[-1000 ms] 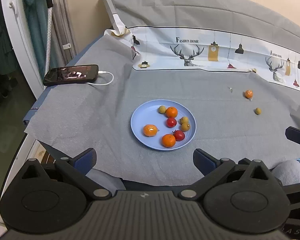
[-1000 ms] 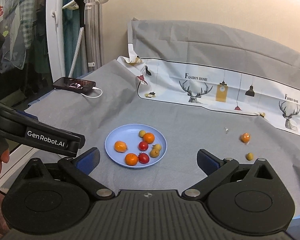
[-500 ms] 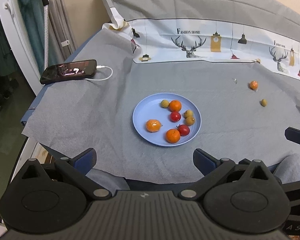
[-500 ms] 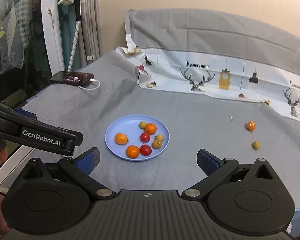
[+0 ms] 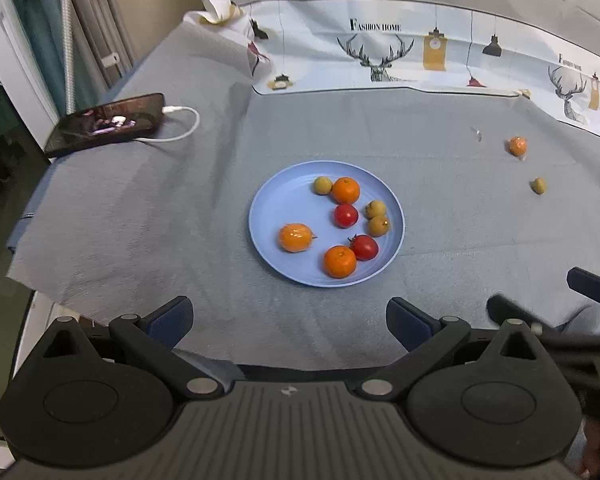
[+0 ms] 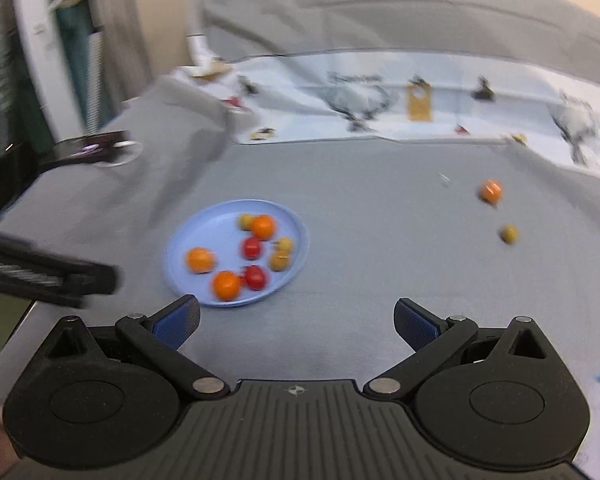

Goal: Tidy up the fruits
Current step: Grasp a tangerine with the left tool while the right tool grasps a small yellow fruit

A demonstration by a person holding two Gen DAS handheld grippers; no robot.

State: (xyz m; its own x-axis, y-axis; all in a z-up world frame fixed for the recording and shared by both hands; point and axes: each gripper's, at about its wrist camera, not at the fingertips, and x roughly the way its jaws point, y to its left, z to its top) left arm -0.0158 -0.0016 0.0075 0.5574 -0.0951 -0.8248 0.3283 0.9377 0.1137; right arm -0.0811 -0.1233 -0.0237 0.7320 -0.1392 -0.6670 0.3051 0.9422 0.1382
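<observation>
A light blue plate sits mid-table on grey cloth and holds several small fruits: oranges, red tomatoes and tan longans. In the blurred right wrist view the same plate lies left of centre. A loose orange and a loose longan lie apart on the cloth to the right. My left gripper stands open near the table's front edge, short of the plate. My right gripper is open too, nothing between its fingers, right of the plate's near rim.
A phone on a white charging cable lies at the back left. A printed deer-pattern cloth covers the rear of the table. The table's left edge drops off near a white pole. Part of the other gripper crosses the left side.
Both grippers have advanced toward the table, so the plate looks nearer. The right wrist view is now motion-blurred and has swung right. Both stay open.
</observation>
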